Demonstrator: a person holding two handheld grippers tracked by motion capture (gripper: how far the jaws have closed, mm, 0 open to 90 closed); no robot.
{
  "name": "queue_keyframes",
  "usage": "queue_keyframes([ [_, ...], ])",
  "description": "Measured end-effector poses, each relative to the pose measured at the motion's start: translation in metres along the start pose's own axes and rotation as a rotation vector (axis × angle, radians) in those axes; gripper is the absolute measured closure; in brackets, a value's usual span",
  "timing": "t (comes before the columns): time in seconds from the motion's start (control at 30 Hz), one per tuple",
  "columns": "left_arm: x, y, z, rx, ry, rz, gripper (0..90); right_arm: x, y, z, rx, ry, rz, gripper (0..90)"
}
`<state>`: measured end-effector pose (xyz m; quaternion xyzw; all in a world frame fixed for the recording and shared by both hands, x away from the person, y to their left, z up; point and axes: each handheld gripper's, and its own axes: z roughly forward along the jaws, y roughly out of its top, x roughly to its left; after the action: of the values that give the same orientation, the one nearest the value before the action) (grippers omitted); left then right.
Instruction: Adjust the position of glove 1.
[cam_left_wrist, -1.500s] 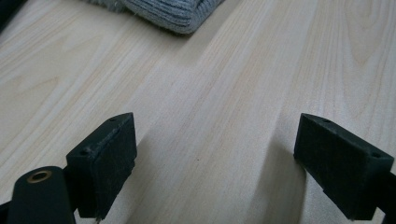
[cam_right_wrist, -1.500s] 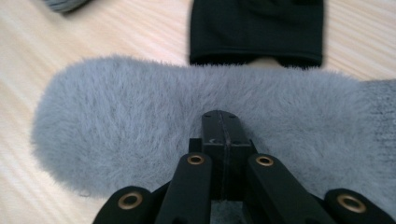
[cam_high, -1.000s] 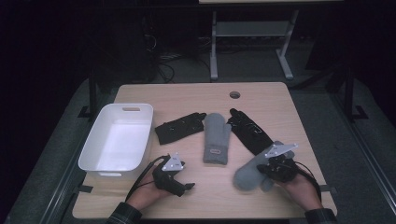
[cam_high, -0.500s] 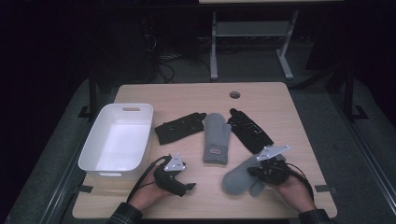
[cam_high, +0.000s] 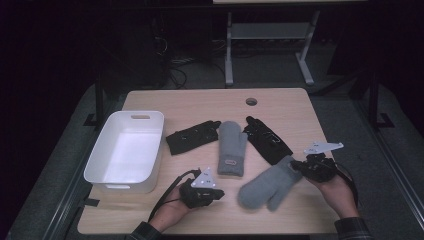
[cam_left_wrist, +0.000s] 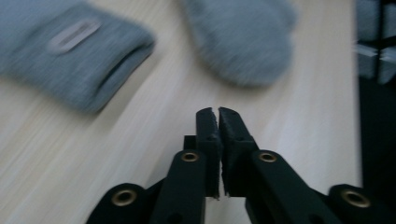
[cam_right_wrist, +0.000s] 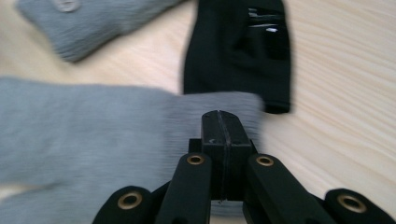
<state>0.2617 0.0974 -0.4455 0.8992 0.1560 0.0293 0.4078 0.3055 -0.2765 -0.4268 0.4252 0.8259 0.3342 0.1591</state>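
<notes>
Right hand-held gripper (cam_right_wrist: 219, 116) clamps blurred grey mitten (cam_right_wrist: 93, 135), cuff edge hidden

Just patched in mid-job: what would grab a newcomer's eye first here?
The right gripper, jaws shut on the cuff of a grey mitten at the table's near right. Its twin mitten lies mid-table between two black gloves, and a white bin sits at the left.
</notes>
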Motion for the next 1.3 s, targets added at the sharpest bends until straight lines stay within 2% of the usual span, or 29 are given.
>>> queue_keyframes([
  [0.1, -0.008, 0.008, 0.006, -0.014, -0.032, 0.006, 89.1, -0.012, -0.001, 0.001, 0.001, -0.032, 0.024, 90.0],
  [0.3, -0.02, 0.023, 0.027, -0.019, -0.079, 0.025, 89.1, -0.028, -0.004, 0.01, 0.036, -0.063, 0.03, 90.0],
  [0.47, -0.024, 0.03, 0.046, -0.005, -0.096, 0.027, 89.1, -0.027, -0.01, 0.017, 0.09, -0.044, 0.023, 90.0],
  [0.6, -0.023, 0.029, 0.052, 0.022, -0.089, 0.03, 89.1, -0.026, -0.011, 0.016, 0.094, -0.035, 0.01, 90.0],
  [0.67, -0.022, 0.028, 0.051, 0.029, -0.077, 0.031, 89.1, -0.024, -0.012, 0.014, 0.1, -0.032, 0.005, 90.0],
  [0.9, -0.008, 0.022, 0.037, 0.048, -0.047, -0.006, 89.1, -0.012, -0.019, 0.009, 0.112, 0.043, -0.026, 90.0],
  [1.0, -0.003, 0.017, 0.03, 0.064, -0.036, -0.019, 89.2, 0.0, -0.022, 0.008, 0.116, 0.079, -0.042, 90.0],
  [1.1, 0.0, 0.014, 0.027, 0.079, -0.033, -0.013, 89.1, 0.007, -0.022, 0.007, 0.123, 0.099, -0.051, 90.0],
  [1.13, 0.001, 0.013, 0.024, 0.084, -0.029, -0.016, 89.2, 0.013, -0.022, 0.007, 0.125, 0.116, -0.068, 90.0],
  [1.3, 0.008, 0.002, 0.008, 0.103, -0.011, -0.04, 89.2, 0.025, -0.02, 0.01, 0.129, 0.16, -0.095, 90.0],
])
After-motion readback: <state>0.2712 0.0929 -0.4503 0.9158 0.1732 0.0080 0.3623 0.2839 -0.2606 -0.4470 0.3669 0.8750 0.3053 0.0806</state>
